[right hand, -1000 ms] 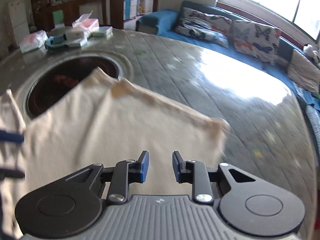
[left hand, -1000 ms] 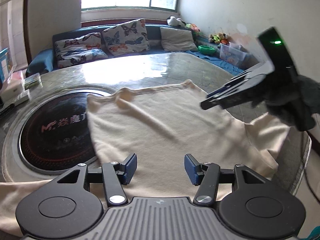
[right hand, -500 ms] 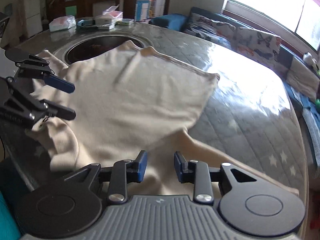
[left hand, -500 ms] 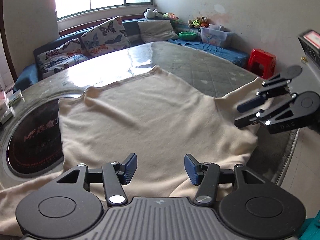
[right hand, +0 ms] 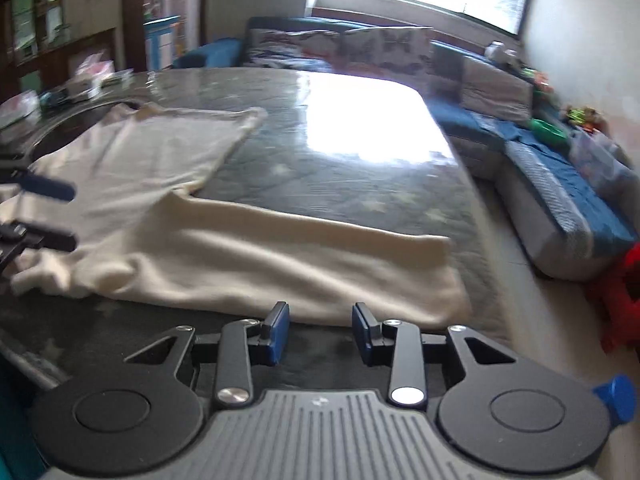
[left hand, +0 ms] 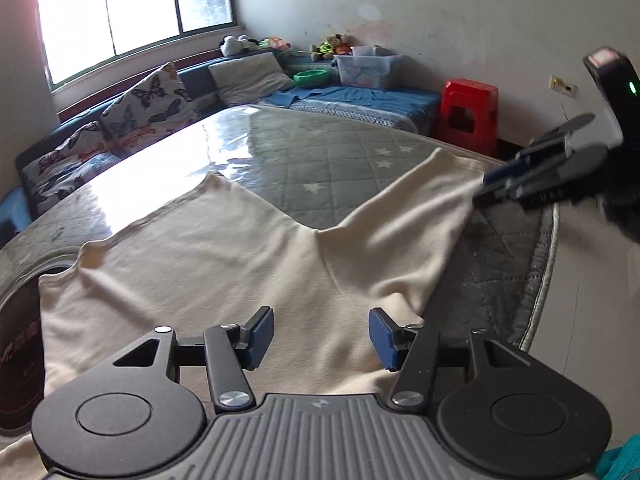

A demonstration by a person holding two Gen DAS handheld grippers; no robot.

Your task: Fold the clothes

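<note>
A cream long-sleeved garment (left hand: 224, 264) lies spread on the grey quilted table cover (left hand: 328, 160). One sleeve (left hand: 416, 216) stretches toward the table's right edge. My left gripper (left hand: 322, 336) is open and empty, low over the garment's near part. My right gripper (right hand: 319, 330) is open and empty, just short of the sleeve's long edge (right hand: 320, 276). In the left wrist view the right gripper (left hand: 486, 188) sits at the sleeve's end. In the right wrist view the left gripper's fingers (right hand: 48, 190) show at the far left over the garment's body (right hand: 132, 160).
A dark round inset (left hand: 16, 340) lies at the table's left. A sofa with butterfly cushions (left hand: 140, 104) runs behind. A red stool (left hand: 468, 112) and clear bin (left hand: 368, 66) stand right. Boxes (right hand: 80, 84) sit at the far table edge.
Both views have swung right. My right gripper has moved out along the sleeve to its end near the table edge. Both grippers stay open.
</note>
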